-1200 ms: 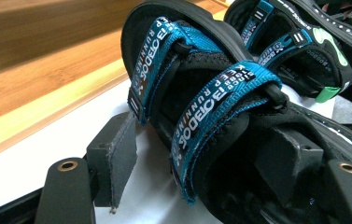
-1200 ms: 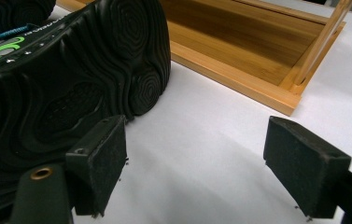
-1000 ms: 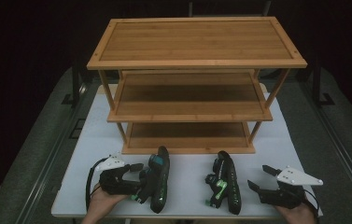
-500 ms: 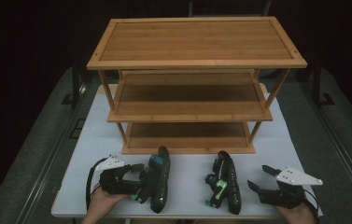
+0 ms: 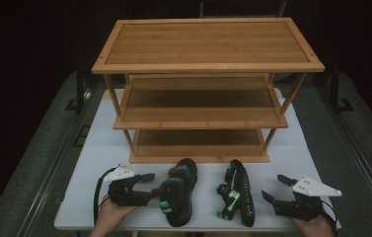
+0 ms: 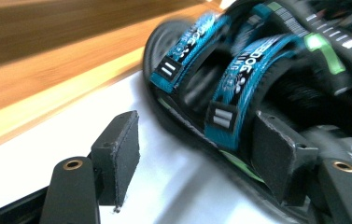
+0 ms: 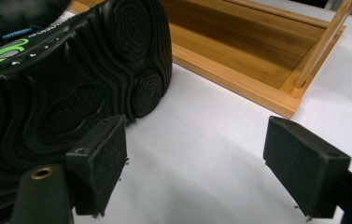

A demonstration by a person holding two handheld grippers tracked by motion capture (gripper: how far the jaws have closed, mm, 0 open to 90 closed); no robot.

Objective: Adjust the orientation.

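Sandals lie side by side on the white table (image 5: 99,197), in front of the bamboo rack (image 5: 208,64): the left sandal (image 5: 177,195) flat on its sole, the right sandal (image 5: 237,195) tipped on its edge with the tread turned toward the person's right. Neither is on a shelf.

Step in hand, as judged: the approach to the left sandal. The left gripper (image 5: 151,185) stands at that sandal's outer side with its jaws spread; no pad presses on it. The right gripper (image 5: 274,190) waits a little apart from the right sandal, jaws spread wide and holding nothing.

Next move, as judged: the left gripper needs to advance so that both pads straddle the sandal's edge or a strap, close firmly, then lift clear of the table before any travel toward a shelf of the rack.

Differences between views: the left gripper view, blurred, shows the blue straps (image 6: 229,70) and one pad (image 6: 276,154) right at the sandal's rim while the other pad (image 6: 122,140) hangs over bare table, a detail that the high view leaves too small to judge. The right gripper view shows the tread (image 7: 85,70) of the tipped sandal and the rack's bottom shelf (image 7: 257,51) just behind it. The high view alone gives the three empty shelves.
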